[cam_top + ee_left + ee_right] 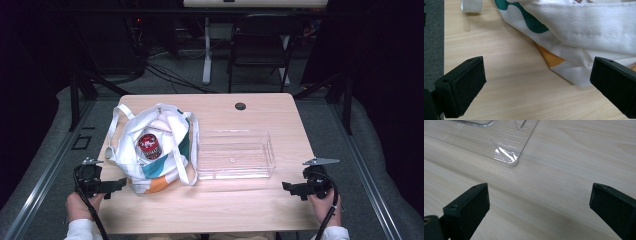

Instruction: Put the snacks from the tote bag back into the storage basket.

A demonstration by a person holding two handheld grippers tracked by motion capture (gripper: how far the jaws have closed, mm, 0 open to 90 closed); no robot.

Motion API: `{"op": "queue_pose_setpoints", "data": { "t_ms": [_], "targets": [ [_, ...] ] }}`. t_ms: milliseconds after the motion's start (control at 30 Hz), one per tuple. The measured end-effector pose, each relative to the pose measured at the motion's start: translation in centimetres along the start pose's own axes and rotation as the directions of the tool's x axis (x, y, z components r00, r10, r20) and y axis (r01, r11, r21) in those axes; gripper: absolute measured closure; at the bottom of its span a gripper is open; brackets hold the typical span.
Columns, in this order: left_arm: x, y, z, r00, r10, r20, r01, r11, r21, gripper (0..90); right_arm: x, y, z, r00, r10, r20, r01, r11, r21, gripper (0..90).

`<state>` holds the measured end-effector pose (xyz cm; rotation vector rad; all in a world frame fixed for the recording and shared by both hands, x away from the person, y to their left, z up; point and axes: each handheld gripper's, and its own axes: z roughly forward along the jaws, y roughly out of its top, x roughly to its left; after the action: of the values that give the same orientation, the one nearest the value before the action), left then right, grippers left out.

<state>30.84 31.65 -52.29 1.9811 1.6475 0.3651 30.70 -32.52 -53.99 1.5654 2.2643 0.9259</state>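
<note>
- Dark room with grey floor; a black folding chair point(260, 42) stands beyond the far edge of a light wood-grain bench point(225, 210), which has a small black round cap point(240, 106) set in its top near the far edge.
- White cloth tote bag with teal and orange patches point(155, 150): lies open on the left half of the bench, its straps spread to both sides. A red-topped round can point(149, 145) sits inside its mouth.
- Clear rectangular plastic tray point(235, 172): lies just right of the bag, near the middle of the bench; nothing can be seen inside it.
- Left hand-held gripper point(114, 186): held by the person's left hand point(80, 205) at the near left corner, jaws pointing right toward the bag. In the left gripper view its jaws point(537, 82) stand wide apart over bare wood with nothing between them; the bag's orange-and-white corner point(564, 62) lies just ahead, near the right-hand jaw.
- Right hand-held gripper point(290, 189): held by the person's right hand point(327, 202) at the near right corner, jaws pointing left. In the right gripper view its jaws point(539, 205) are wide apart and hold nothing; a corner of the tray point(506, 152) lies ahead, apart from them.
</note>
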Motion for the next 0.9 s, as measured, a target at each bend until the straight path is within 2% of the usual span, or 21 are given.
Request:
{"op": "queue_pose_setpoints", "data": {
  "t_ms": [133,200,267,367,433,500,633,767,900],
  "targets": [
    [-0.2,0.1,-0.4,0.9995,0.007,-0.031,-0.007,1.0,-0.001,0.1,0.2,0.0,0.0,0.9999,-0.01,-0.012,0.01,1.0,0.01,2.4],
    [-0.3,0.0,-0.6,0.9989,-0.001,-0.047,0.0,1.0,-0.006,0.1,0.5,0.0,-0.1,0.9998,-0.018,-0.007,0.018,1.0,0.004,2.4],
    [-0.4,0.1,-0.5,0.9984,0.003,-0.056,-0.002,0.9999,0.01,0.1,0.5,0.1,-0.1,0.9995,-0.031,0.004,0.031,1.0,0.001,2.4],
    [-0.6,0.3,-0.8,0.9962,0.015,-0.086,-0.014,0.9998,0.014,0.1,0.5,0.2,-0.1,0.9997,-0.024,0.008,0.024,1.0,0.011,2.5],
    [-0.6,0.7,-1.2,0.9934,0.025,-0.112,-0.025,0.9997,0.004,0.2,0.5,0.2,-0.3,0.9996,-0.019,0.019,0.019,1.0,-0.003,3.3],
    [-0.4,1.4,-1.7,0.9882,0.028,-0.151,-0.03,0.9994,-0.014,0.2,0.4,0.1,-0.3,0.9999,-0.009,0.012,0.009,1.0,-0.007,3.6],
    [0.0,2.4,-2.0,0.9893,-0.009,-0.146,0.003,0.9993,-0.037,0.2,-0.3,-0.2,0.0,0.9988,0.045,-0.02,-0.046,0.999,-0.006,4.1],
    [-0.4,3.1,-2.5,0.9898,-0.011,-0.142,0.003,0.9983,-0.059,0.2,0.0,-0.1,0.1,0.9992,0.035,-0.02,-0.035,0.999,0.001,4.1],
    [-0.9,4.5,-3.7,0.9895,-0.014,-0.144,-0.002,0.9939,-0.111,0.2,0.1,0.0,0.0,0.9995,0.03,-0.008,-0.03,1.0,0.001,4.6]
  ]
}}
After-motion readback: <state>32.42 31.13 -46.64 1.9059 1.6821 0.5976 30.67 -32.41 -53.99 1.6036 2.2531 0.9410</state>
